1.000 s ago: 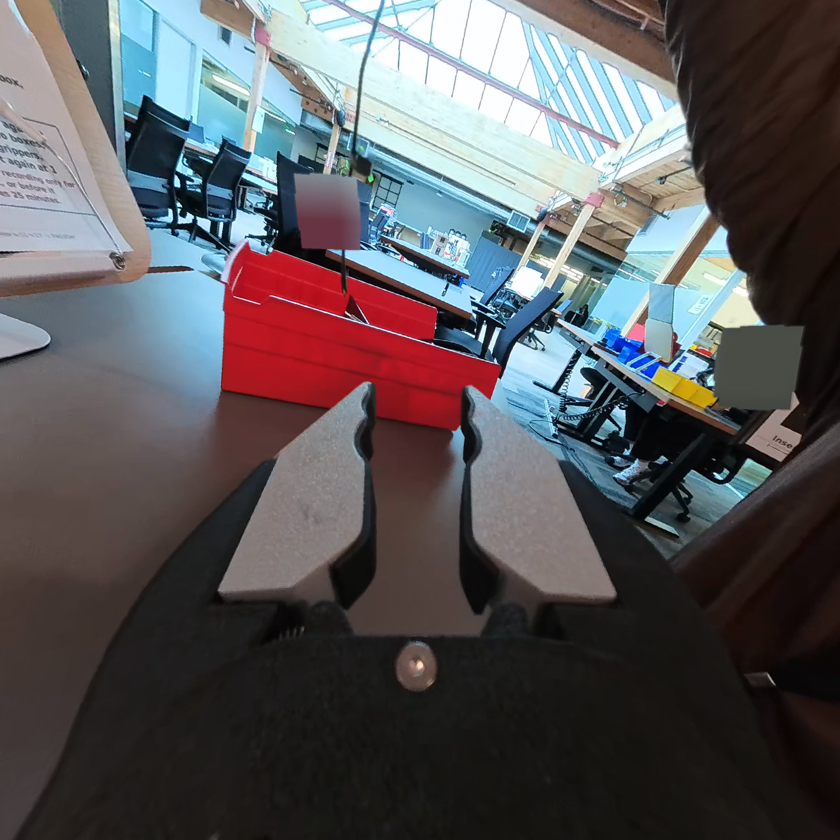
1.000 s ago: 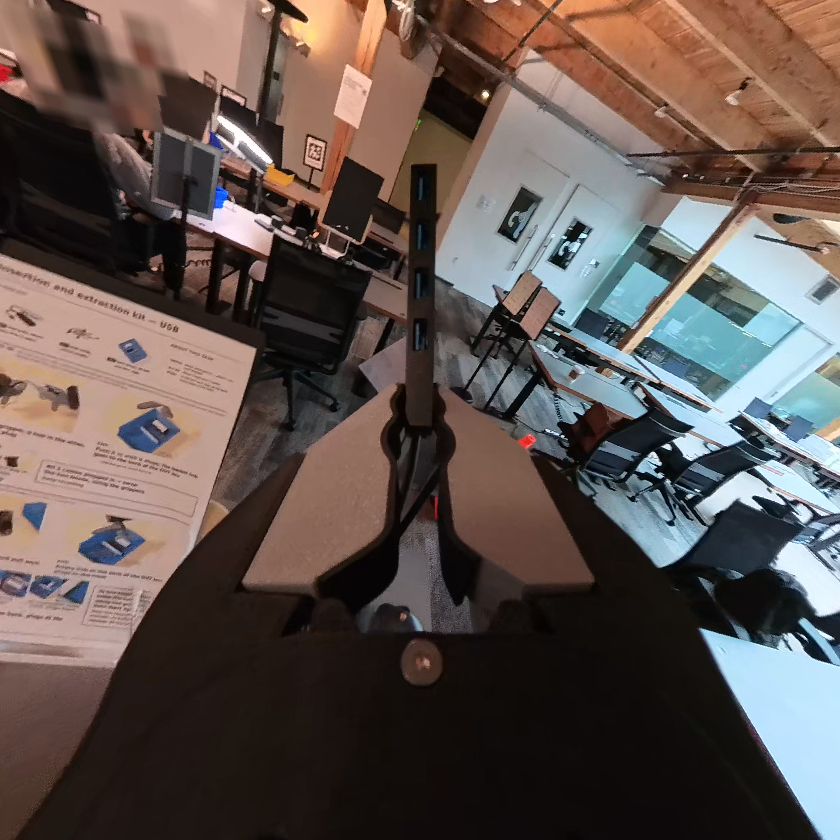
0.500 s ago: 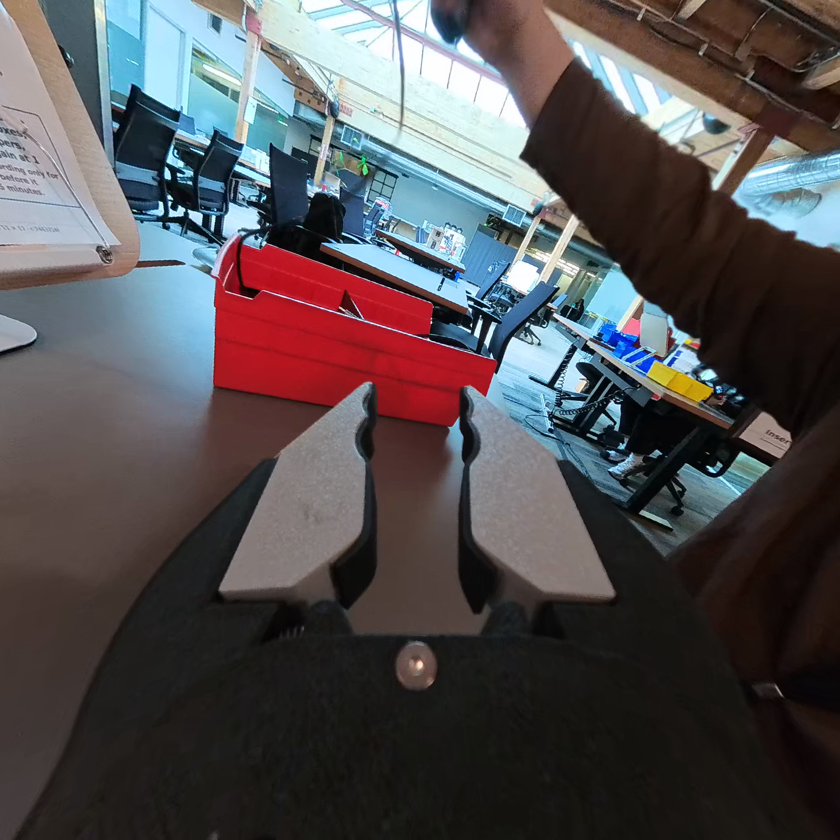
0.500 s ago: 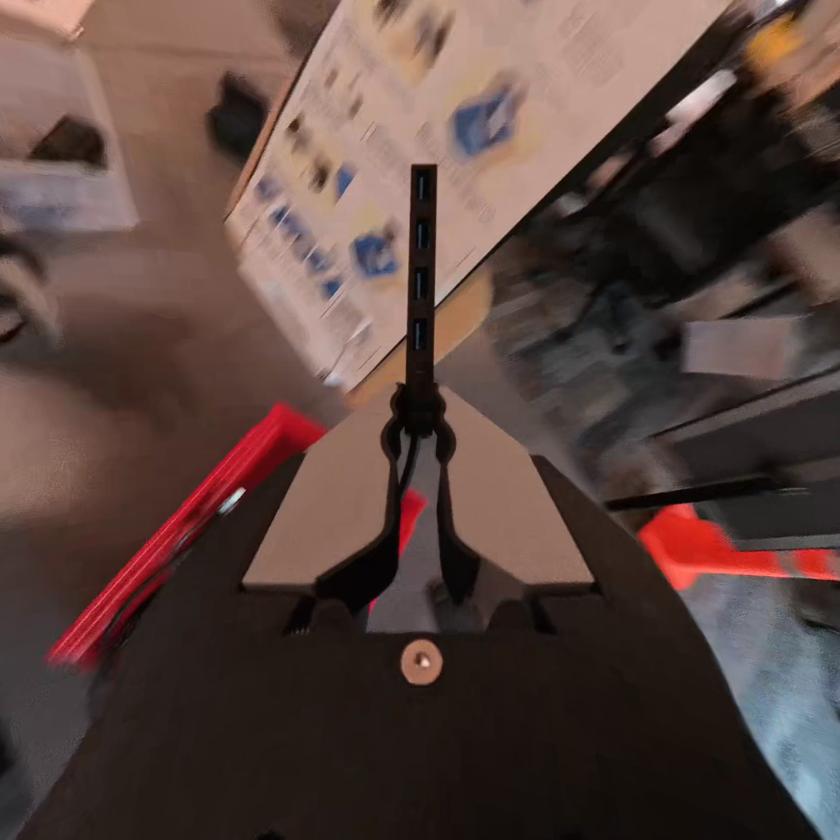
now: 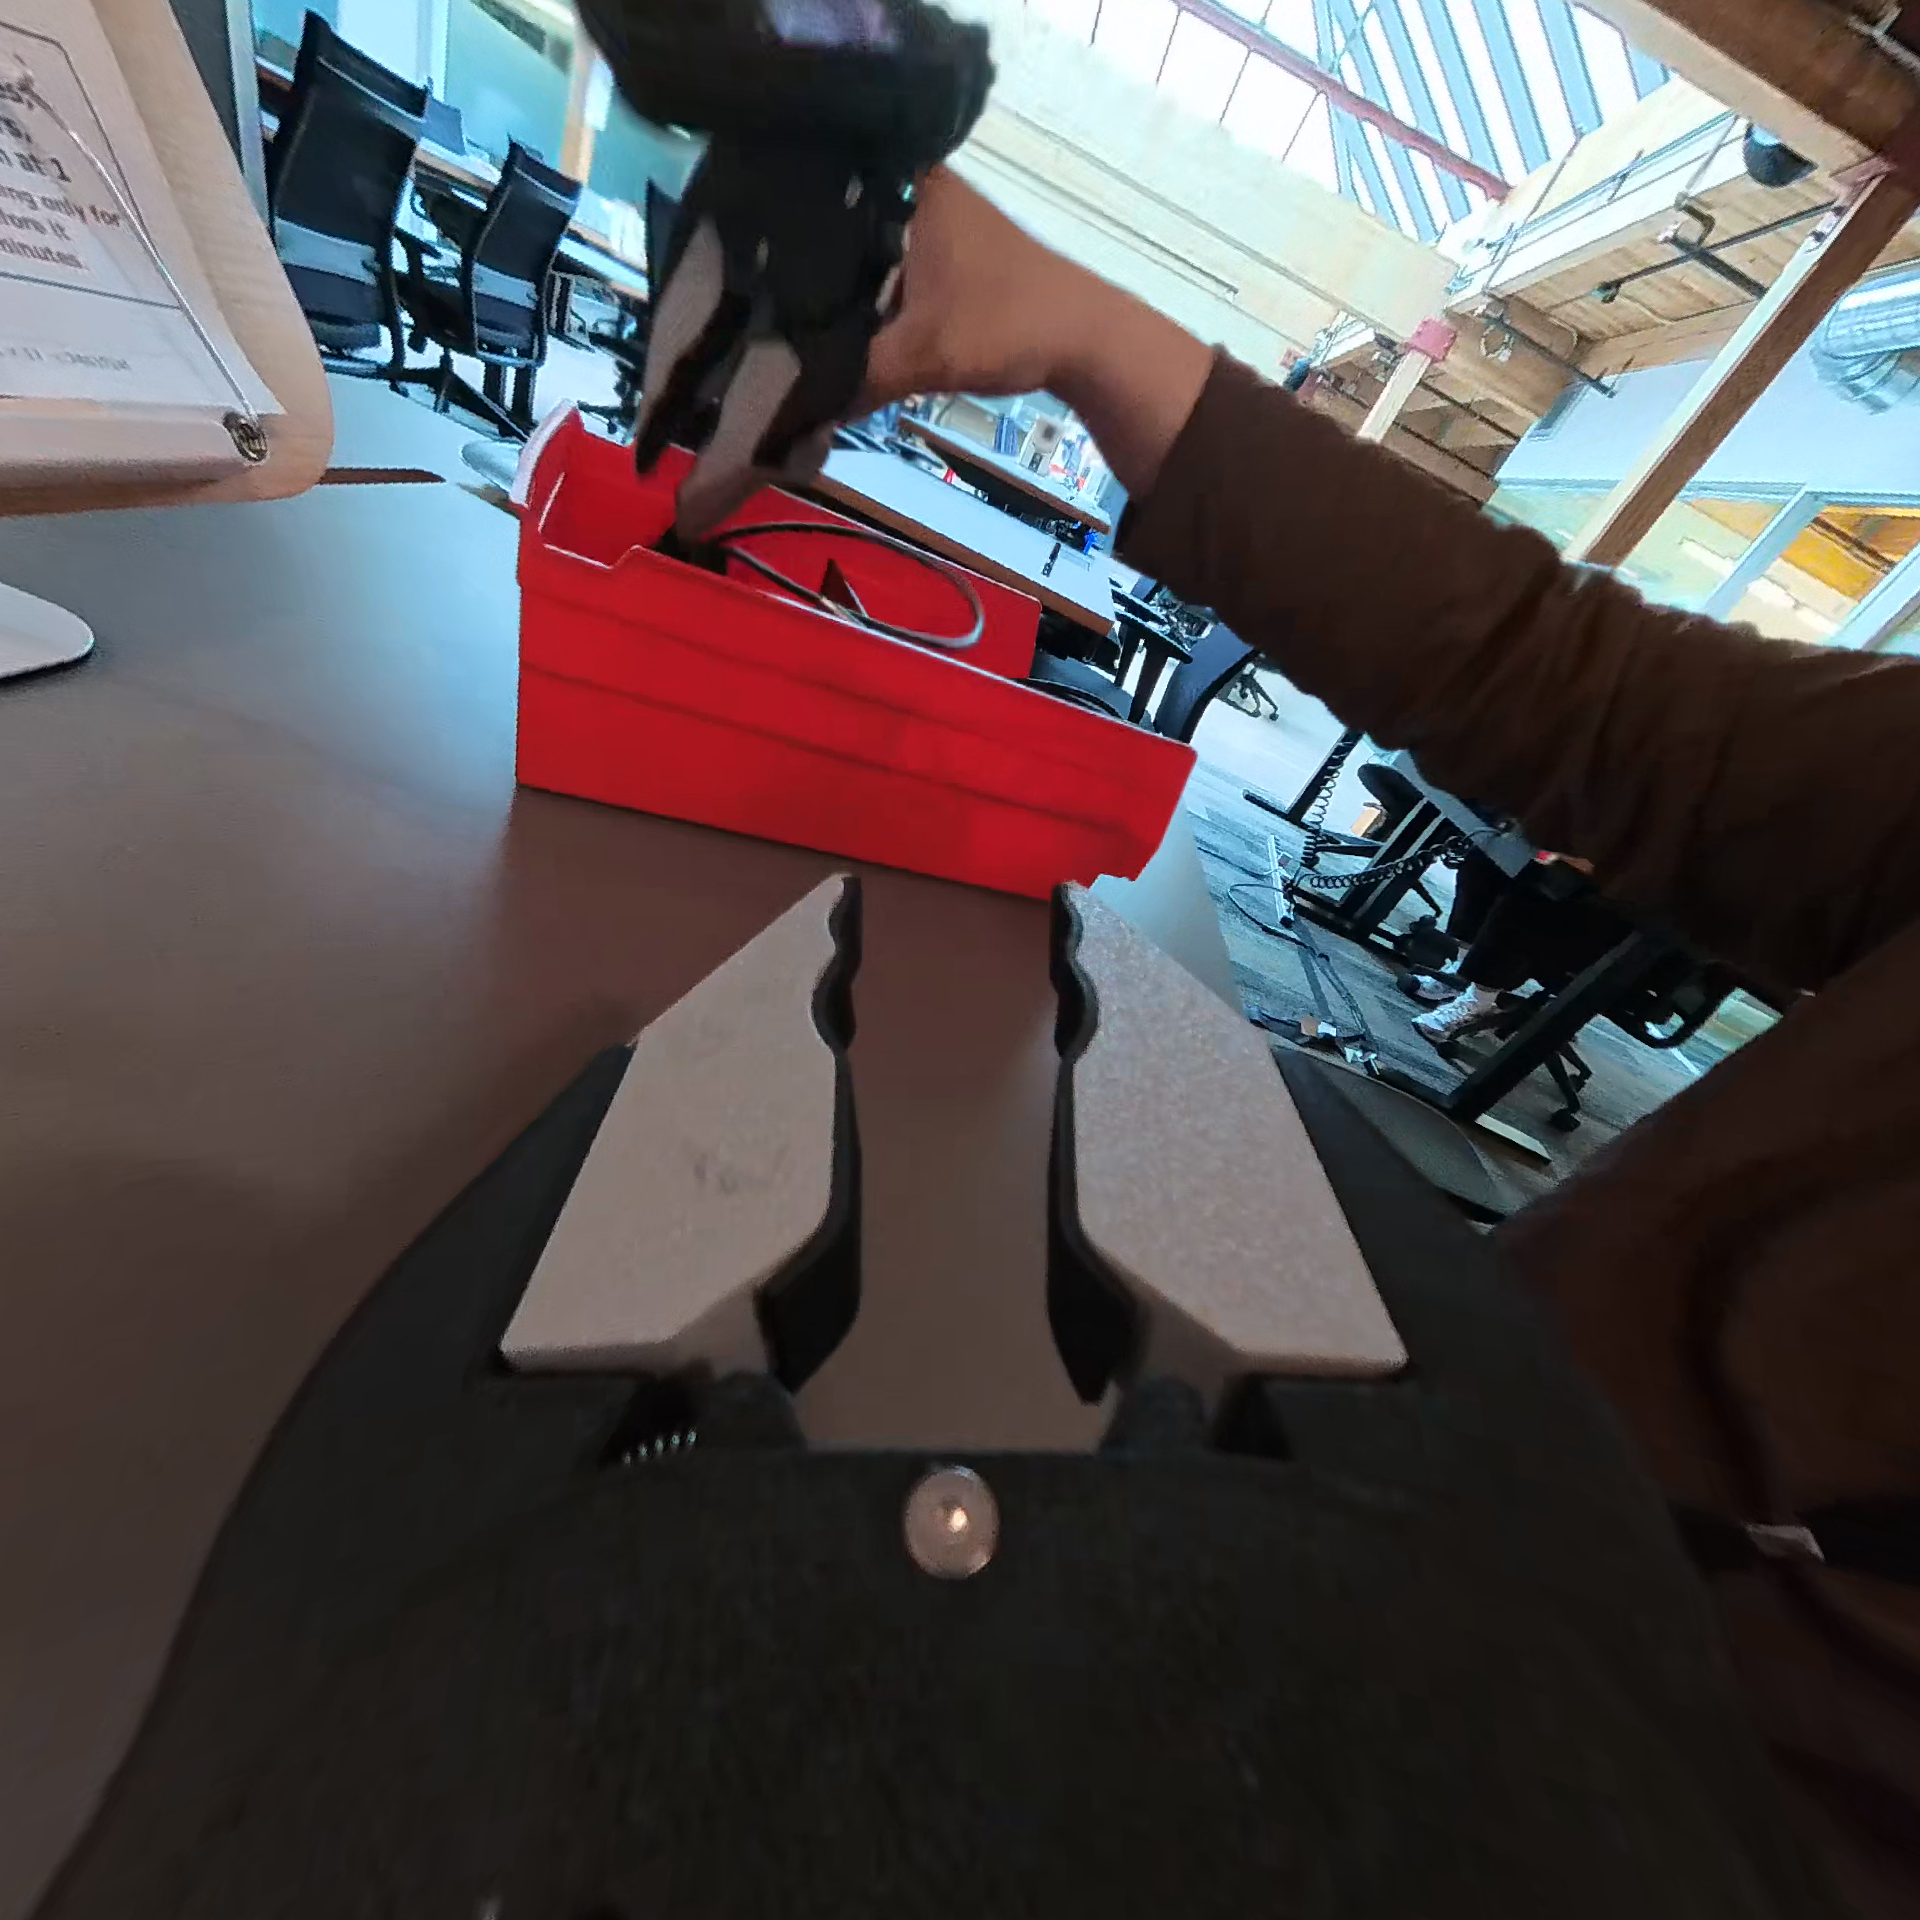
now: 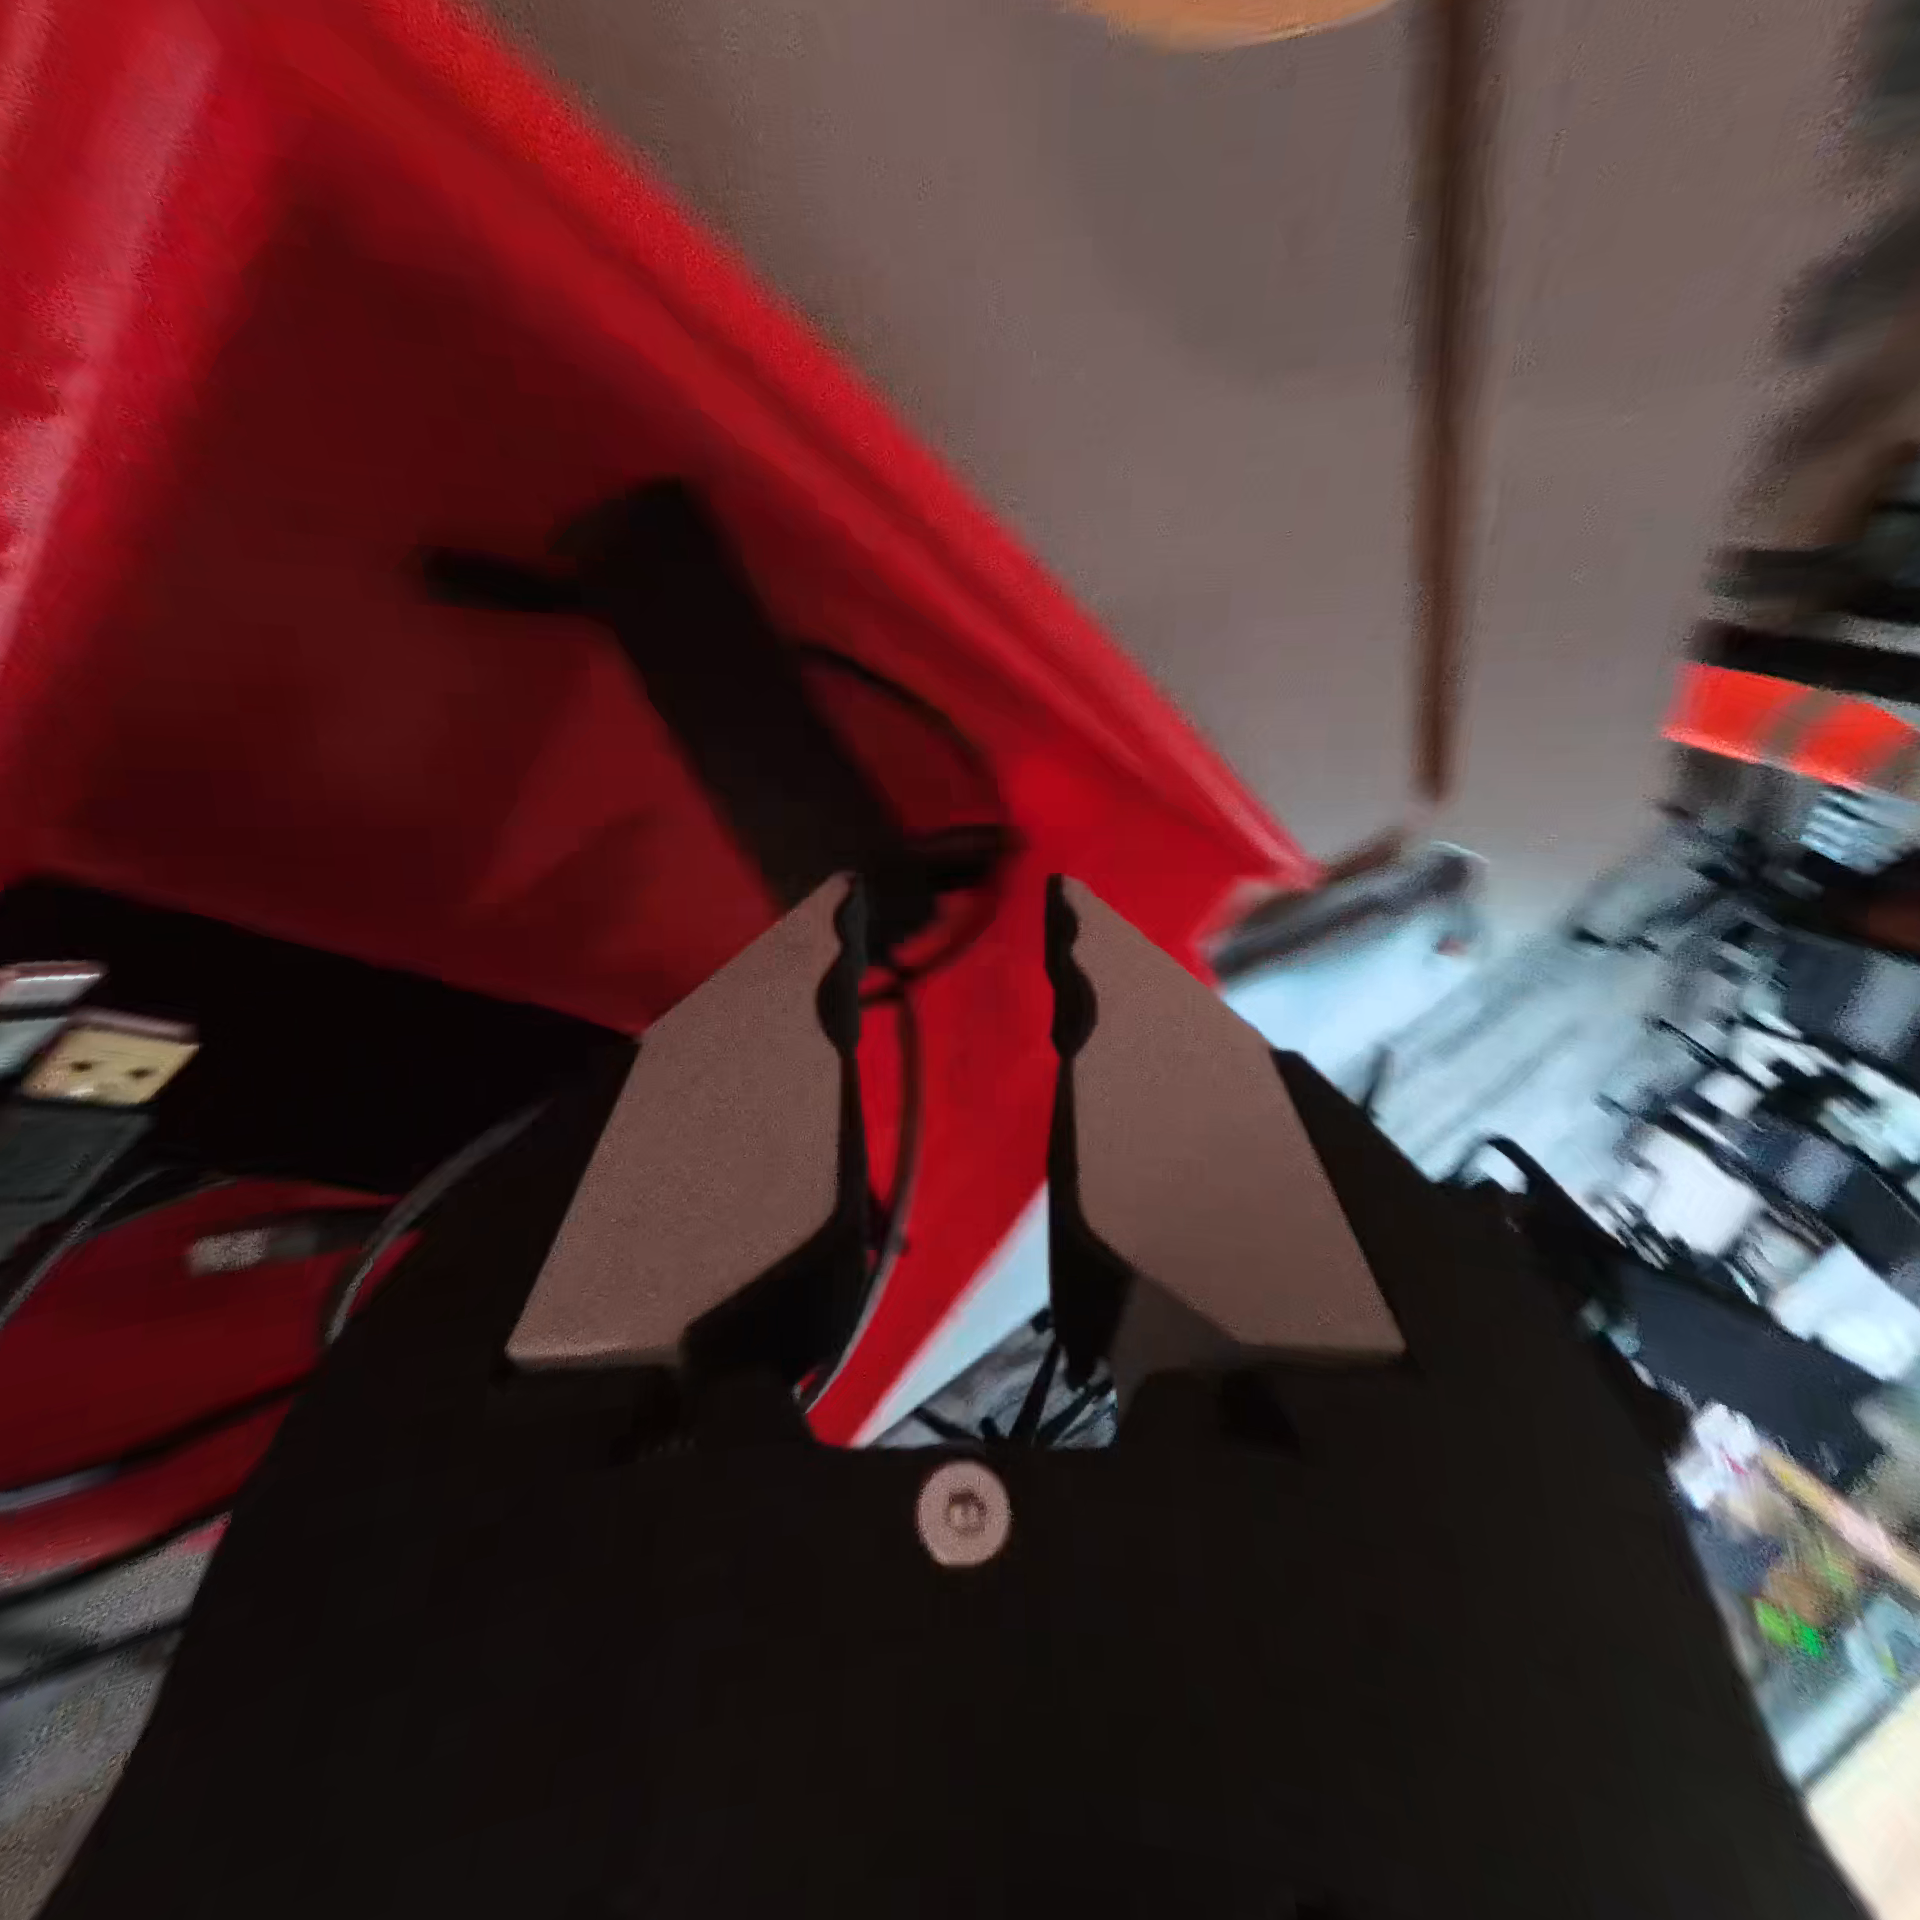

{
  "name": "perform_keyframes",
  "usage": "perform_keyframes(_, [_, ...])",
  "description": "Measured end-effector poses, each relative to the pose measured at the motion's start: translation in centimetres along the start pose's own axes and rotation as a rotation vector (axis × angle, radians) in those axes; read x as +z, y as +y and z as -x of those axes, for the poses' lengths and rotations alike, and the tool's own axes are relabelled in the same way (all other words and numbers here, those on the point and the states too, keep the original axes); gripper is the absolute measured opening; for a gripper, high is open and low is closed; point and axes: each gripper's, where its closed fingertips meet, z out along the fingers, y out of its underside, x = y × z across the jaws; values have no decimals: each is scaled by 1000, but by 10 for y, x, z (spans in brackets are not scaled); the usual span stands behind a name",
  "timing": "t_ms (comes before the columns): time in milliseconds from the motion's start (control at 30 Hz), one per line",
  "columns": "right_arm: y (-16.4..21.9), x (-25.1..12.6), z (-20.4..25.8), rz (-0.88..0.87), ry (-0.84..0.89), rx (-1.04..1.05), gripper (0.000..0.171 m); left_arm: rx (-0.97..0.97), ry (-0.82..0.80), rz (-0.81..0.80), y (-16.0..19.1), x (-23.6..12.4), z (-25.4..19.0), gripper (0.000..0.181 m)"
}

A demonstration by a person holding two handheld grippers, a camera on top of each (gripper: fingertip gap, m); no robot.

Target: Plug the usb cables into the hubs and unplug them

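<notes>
Fingertips of the right gripper (image 6: pixel 951 883) stand parted just behind the black hub (image 6: pixel 727 686) lying in the red bin (image 6: pixel 260 520), apparently the put-away step, while the left gripper (image 5: pixel 954 894), also parted and empty, waits short of that bin, so next a cable wants fetching.

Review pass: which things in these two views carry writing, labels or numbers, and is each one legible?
laminated sheet on the wooden stand, left wrist view: printed lines, cut off by the frame edge; wording not copied here.
red bin: no writing visible.
hub and USB plugs in the bin, right wrist view: motion-blurred, no markings can be made out.
</notes>
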Motion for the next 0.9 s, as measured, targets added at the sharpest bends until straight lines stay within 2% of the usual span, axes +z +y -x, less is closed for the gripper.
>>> perform_keyframes(67, [5,-36,-32,-51,181,162,34,-3,2,13,2,2,0,35])
perform_keyframes(100, [5,-54,-33,-100,191,270,33,0,-2,26,4,4,0,35])
perform_keyframes(200, [-33,-100,27,-405,-64,440,41,19,-32,85,15,10,3,36])
perform_keyframes(267, [-69,-129,83,-623,-241,414,46,21,-64,126,22,14,8,37])
perform_keyframes(367, [-122,-156,156,-902,-395,363,42,20,-113,184,34,16,16,40])
perform_keyframes(433, [-150,-146,187,-976,-415,349,38,25,-125,197,37,17,18,41])
perform_keyframes(533, [-183,-111,193,-1028,-345,356,32,37,-145,182,35,14,21,39])
perform_keyframes(567, [-188,-93,186,-1008,-311,392,31,46,-165,162,32,12,24,37])
perform_keyframes(667, [-196,-55,186,-990,-356,458,32,52,-216,115,24,3,32,39])
perform_keyframes(767, [-194,-29,194,-930,-327,401,34,93,-269,122,18,-7,25,39])
perform_keyframes(833, [-195,-25,199,-898,-321,376,33,78,-297,133,6,-17,14,39])
perform_keyframes(900, [-203,-33,203,-940,-330,364,32,88,-397,190,-11,-37,10,38])
